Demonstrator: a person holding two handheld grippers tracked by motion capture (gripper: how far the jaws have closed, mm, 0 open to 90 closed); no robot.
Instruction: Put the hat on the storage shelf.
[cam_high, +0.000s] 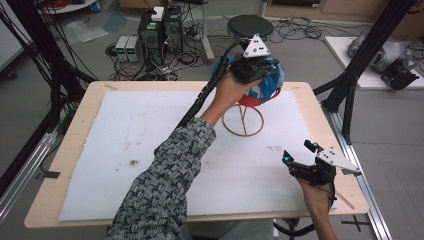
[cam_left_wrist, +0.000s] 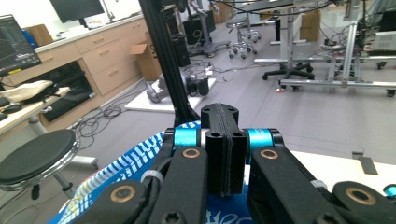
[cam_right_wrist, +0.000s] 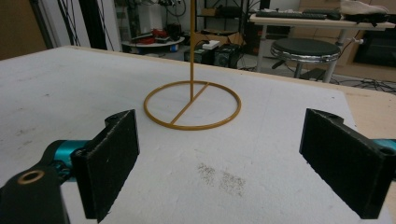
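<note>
Item: cap (cam_high: 265, 87), blue, white and red fabric, perched atop gold wire stand (cam_high: 243, 121) at table's (cam_high: 70, 145) far edge. Judged light, soft, crushable; best taken at brim. Left gripper (cam_high: 255, 65) clenched, apparently pinching cap fabric. Right gripper (cam_high: 300, 154) released, near stand.

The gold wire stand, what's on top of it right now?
A blue, white and red cap-like cloth item sits atop the gold wire stand, with the left gripper over it, jaws closed. The stand's top is covered, so how the item rests cannot be seen.
</note>
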